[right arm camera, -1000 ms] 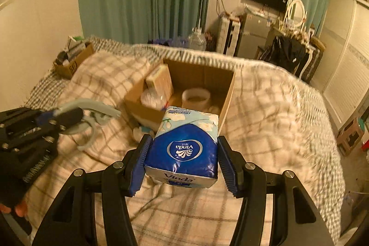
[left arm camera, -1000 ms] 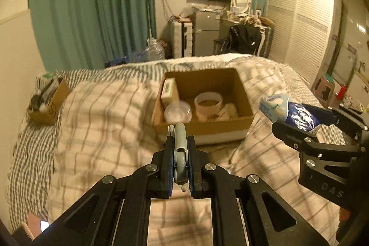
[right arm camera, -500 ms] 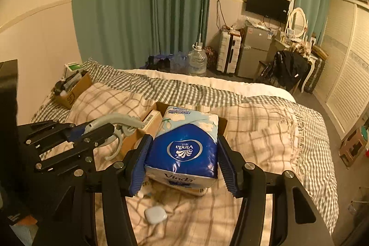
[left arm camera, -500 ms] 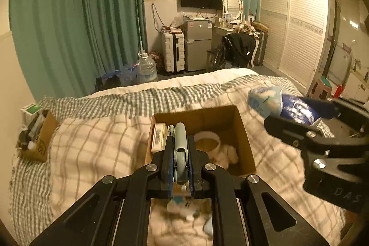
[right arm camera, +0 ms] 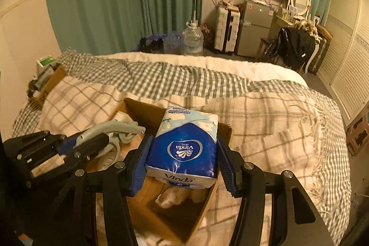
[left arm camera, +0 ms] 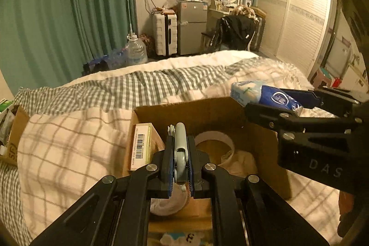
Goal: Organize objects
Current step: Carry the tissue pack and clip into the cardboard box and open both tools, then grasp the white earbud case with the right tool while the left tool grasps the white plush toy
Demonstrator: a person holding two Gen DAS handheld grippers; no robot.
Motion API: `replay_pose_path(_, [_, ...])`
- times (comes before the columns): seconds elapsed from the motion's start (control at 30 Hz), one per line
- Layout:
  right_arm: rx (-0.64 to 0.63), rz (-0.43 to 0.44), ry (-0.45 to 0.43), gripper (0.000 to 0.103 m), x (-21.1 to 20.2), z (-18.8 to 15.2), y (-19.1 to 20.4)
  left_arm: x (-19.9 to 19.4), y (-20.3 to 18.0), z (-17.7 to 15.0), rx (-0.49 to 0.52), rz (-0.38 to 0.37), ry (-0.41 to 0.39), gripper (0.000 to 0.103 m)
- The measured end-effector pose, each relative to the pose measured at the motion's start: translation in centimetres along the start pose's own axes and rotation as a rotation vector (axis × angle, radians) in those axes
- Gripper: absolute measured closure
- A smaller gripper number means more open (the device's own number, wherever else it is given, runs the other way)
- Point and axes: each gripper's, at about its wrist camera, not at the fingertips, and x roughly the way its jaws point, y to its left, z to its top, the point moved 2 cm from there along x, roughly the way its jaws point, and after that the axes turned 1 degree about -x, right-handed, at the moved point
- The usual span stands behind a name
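The right claw (right arm camera: 182, 167) squeezes the Vinda tissue pack (right arm camera: 184, 149) over the cardboard box (right arm camera: 205, 206); the left claw (left arm camera: 179, 167) pinches maybe a grey hanger (left arm camera: 181, 149), ready to drop in.

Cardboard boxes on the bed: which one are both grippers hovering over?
The large open box mid-bed, holding a tape roll and barcoded carton. The small box sits far off at the bed's left edge.

Blue Vinda tissue pack (right arm camera: 184, 149) and grey hanger (left arm camera: 180, 149) above open cardboard box (left arm camera: 207, 111).
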Motion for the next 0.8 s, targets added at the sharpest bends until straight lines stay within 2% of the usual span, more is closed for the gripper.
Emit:
replay_pose_path(0.17, [0.040,0.031,-0.011,0.047,1.8,-0.5,-0.6,1.7,-0.1,-0.7,-0.014,-0.046,0.007,0.093])
replay_pose_path(0.23, [0.053,0.031,-0.013,0.039,1.6,-0.5,-0.9,1.4,-0.3,-0.7,-0.009,-0.052,-0.012,0.090])
replay_pose_path(0.3, [0.059,0.007,-0.038,0.031,0.5,-0.4,-1.1,0.5,-0.5,-0.6,0.003,-0.052,-0.007,0.078])
replay_pose_path(0.37, [0.064,0.001,-0.060,0.028,-1.1,-0.1,-1.3,-0.8,-0.6,-0.6,0.002,-0.040,-0.014,0.040])
replay_pose_path(0.4, [0.067,-0.001,-0.069,0.025,-2.1,0.0,-1.4,-1.6,-0.5,-0.5,-0.001,-0.032,-0.023,0.035])
replay_pose_path(0.5, [0.057,-0.016,-0.106,0.024,-5.6,0.1,-1.1,-4.6,-0.2,-0.6,-0.006,-0.015,-0.045,0.030])
replay_pose_path(0.57, [0.039,-0.033,-0.129,0.024,-8.6,-0.3,-0.7,-6.8,0.1,-0.8,-0.018,-0.003,-0.048,0.016])
replay_pose_path(0.67, [0.016,-0.044,-0.155,0.023,-12.0,-1.0,0.0,-10.5,1.0,-1.3,-0.040,0.044,-0.089,0.002])
replay_pose_path(0.8, [-0.013,-0.061,-0.184,0.023,-16.0,-2.7,1.5,-15.1,2.1,-2.6,-0.051,0.097,-0.122,0.000])
